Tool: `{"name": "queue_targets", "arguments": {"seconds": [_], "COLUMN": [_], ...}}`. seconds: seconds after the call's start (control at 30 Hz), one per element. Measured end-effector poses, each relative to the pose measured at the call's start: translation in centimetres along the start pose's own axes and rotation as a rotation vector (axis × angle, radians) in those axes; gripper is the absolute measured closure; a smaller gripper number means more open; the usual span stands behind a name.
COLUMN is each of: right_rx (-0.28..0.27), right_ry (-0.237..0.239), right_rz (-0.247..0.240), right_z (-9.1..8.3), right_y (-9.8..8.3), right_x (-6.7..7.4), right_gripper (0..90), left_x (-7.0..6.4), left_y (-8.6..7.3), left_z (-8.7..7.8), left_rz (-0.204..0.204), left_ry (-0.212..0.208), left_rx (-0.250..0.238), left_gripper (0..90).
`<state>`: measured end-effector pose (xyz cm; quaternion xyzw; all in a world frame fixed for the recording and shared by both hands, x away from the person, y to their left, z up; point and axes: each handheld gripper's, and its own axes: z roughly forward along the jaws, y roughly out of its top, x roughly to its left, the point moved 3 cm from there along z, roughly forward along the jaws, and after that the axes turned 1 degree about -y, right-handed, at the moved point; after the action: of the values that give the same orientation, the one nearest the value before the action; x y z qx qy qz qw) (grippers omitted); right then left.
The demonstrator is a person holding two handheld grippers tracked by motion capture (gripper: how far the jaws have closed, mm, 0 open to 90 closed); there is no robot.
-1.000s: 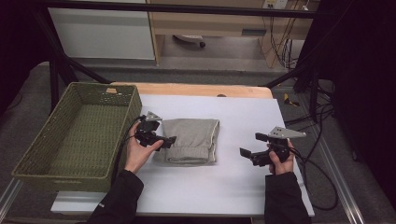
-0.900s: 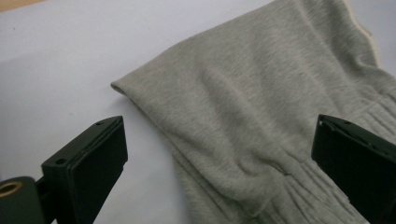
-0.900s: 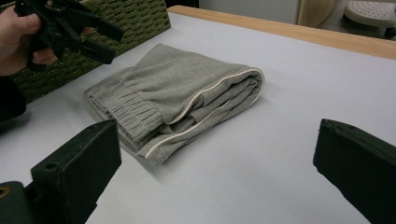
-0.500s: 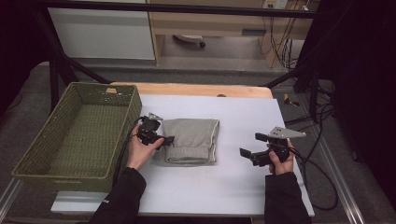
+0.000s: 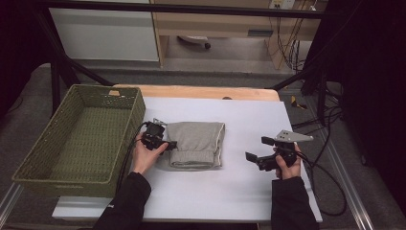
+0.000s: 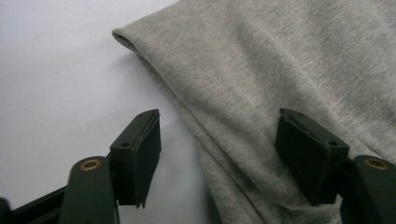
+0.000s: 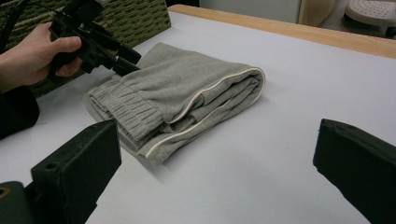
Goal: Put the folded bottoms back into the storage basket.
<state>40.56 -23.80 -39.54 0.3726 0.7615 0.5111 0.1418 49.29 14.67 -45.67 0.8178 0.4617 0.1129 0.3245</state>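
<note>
**Two grippers, one folded pair of grey pants**

One green basket (image 5: 76, 139) sits at the left end of the white table (image 5: 249, 191). It is long and runs away from the person, and its near wall is by the person's left sleeve.

Next comes the left gripper (image 5: 168, 143). It is at the left edge of the folded pants (image 5: 196, 143), right beside the basket. In the left gripper view its jaws stand partly apart, and they have just been closing. The edge of the grey cloth (image 6: 289, 60) lies between them. One jaw is over the bare table and the other is over the cloth. The pads do not squeeze the cloth yet.

The pants lie flat in the middle of the table, between the two grippers. The bundle is a little longer from far to near than from side to side. The stretchy waistband (image 7: 119, 114) is at the end near the person. The folded end points to the far side of the table. A thin white stripe (image 7: 205, 93) runs along the side that faces the right gripper.

The right gripper (image 5: 256, 151) is well apart from the pants, on the right side of the table. It points left at them. Its jaws are wide and hold nothing.
</note>
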Motion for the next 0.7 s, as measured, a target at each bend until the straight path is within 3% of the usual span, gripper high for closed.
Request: {"name": "queue_targets", "arguments": {"seconds": [0.33,0.7], "right_rx": [0.001,0.003], "right_ry": [0.003,0.002], "right_rz": [0.000,-0.001], "right_z": [0.06,0.25], "right_y": [-0.01,-0.02], "right_x": [0.03,0.09], "right_gripper": [1.5,1.5], "left_x": [-0.12,-0.73], "left_y": [-0.11,-0.17], "left_z": [0.44,0.54], "left_rz": [-0.014,-0.008], "left_ry": [-0.026,-0.018], "left_rx": [0.011,0.015], "left_gripper": [44.6,60.0]}}
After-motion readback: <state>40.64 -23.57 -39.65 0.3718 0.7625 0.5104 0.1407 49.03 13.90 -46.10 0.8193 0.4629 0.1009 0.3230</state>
